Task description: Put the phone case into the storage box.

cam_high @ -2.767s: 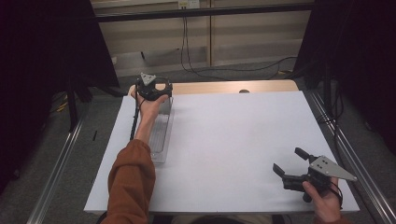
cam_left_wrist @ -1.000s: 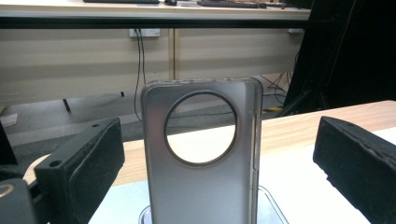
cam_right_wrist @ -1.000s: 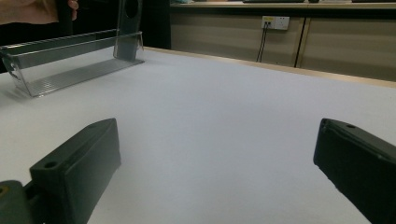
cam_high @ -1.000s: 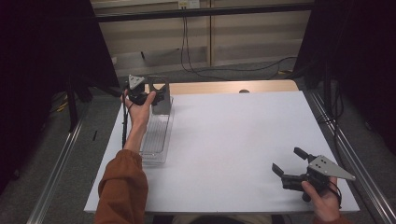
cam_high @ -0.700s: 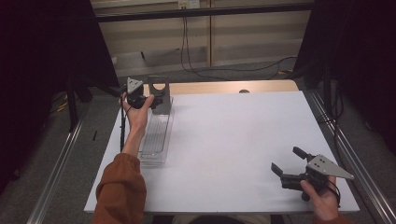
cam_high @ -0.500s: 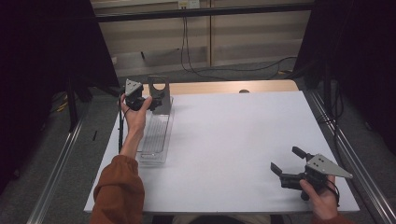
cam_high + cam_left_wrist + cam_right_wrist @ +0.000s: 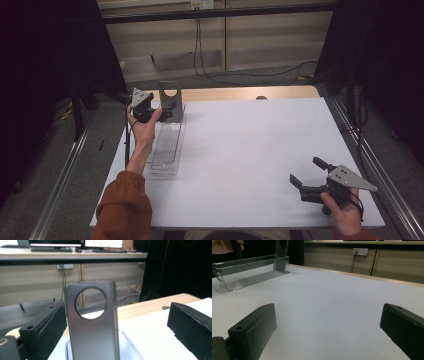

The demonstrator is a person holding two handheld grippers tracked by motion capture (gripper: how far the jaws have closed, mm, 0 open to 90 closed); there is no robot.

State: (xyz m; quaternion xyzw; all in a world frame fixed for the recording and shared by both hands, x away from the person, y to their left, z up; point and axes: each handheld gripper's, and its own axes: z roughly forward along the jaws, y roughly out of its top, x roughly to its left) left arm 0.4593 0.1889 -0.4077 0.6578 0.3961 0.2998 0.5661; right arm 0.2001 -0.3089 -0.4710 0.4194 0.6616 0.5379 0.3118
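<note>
A clear plastic tray [image 7: 166, 145] lies along the left side of the white table sheet [image 7: 250, 145]. At its far end stands a grey upright plate [image 7: 170, 98] with a round hole. My left gripper [image 7: 162, 111] is held at that far end and is open. In the left gripper view the plate [image 7: 92, 335] stands between the wide-apart jaws of the left gripper [image 7: 118, 322], close to the left jaw, and I cannot tell if it touches. My right gripper [image 7: 306, 170] rests open near the front right corner, nothing between its jaws [image 7: 327, 322]. The tray [image 7: 249, 277] and the plate [image 7: 281, 255] lie far off.
A wooden table strip [image 7: 240, 93] runs along the far edge of the sheet. Metal rails [image 7: 60, 200] flank the table on both sides. Cables [image 7: 210, 60] hang against the back wall. A person's orange sleeve [image 7: 122, 205] reaches in at the front left.
My left gripper has shifted left and slightly back from over the tray's far end, and the grey plate now shows upright beside it. The right gripper has barely moved.
</note>
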